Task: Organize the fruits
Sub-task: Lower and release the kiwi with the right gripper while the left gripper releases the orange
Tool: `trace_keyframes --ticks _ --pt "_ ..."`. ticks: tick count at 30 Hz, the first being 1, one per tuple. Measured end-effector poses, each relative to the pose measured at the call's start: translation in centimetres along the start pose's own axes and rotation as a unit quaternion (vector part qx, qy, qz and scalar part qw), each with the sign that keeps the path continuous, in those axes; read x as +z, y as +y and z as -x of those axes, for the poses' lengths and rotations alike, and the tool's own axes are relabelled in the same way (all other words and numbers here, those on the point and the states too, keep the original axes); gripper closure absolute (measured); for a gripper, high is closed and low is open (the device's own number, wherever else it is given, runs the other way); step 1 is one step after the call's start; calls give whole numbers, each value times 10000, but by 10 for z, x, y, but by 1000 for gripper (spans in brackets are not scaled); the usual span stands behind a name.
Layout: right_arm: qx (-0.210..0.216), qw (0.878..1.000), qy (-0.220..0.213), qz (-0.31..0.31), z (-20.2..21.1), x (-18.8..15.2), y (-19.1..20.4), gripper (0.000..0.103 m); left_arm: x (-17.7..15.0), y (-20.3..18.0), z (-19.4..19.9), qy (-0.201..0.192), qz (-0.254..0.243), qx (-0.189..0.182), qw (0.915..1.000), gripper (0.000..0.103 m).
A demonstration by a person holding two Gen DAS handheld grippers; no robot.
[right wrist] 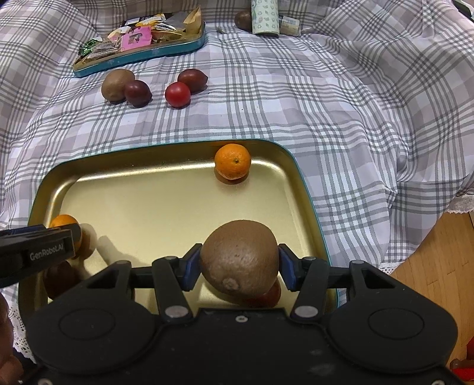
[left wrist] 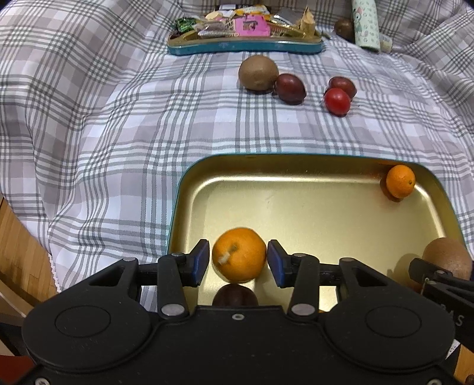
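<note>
A gold tray (left wrist: 296,157) with a teal rim lies on the checked cloth. My left gripper (left wrist: 238,262) hovers over its near left part. A slightly blurred orange (left wrist: 239,258) sits between its blue pads (left wrist: 203,260) with a thin gap on the left side, so the gripper is open. A dark plum (left wrist: 235,296) lies under it. My right gripper (right wrist: 240,265) is shut on a brown kiwi (right wrist: 240,257) above the tray's (right wrist: 177,145) near right part, over a red fruit (right wrist: 268,294). A second orange (right wrist: 233,161) rests at the tray's far edge.
On the cloth beyond the tray lie a kiwi (left wrist: 258,72), two dark plums (left wrist: 289,88) and a red fruit (left wrist: 337,101). Further back stand a teal tin of snack packets (left wrist: 246,47), a patterned canister (left wrist: 366,23) and another kiwi (left wrist: 343,28). Wooden floor (right wrist: 429,260) shows past the cloth's edges.
</note>
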State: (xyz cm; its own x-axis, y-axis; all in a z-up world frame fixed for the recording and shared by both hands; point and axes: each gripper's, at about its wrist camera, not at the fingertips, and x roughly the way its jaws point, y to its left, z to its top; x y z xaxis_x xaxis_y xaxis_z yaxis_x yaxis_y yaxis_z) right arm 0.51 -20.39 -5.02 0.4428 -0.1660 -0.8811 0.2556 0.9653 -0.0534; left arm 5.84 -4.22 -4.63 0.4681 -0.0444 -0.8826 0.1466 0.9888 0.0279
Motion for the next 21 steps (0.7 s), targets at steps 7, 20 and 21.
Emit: trace_keyframes --ticks 7,20,21 --pt "20 10000 -49 3 1 1 1 50 -1 0 6 -117 -1 75 9999 51" --pt "252 9995 -144 -103 8 1 -1 49 -5 4 15 -221 33 173 9996 51" --pt "243 9995 -161 -80 9 1 0 49 -5 5 16 -238 37 184 9995 51"
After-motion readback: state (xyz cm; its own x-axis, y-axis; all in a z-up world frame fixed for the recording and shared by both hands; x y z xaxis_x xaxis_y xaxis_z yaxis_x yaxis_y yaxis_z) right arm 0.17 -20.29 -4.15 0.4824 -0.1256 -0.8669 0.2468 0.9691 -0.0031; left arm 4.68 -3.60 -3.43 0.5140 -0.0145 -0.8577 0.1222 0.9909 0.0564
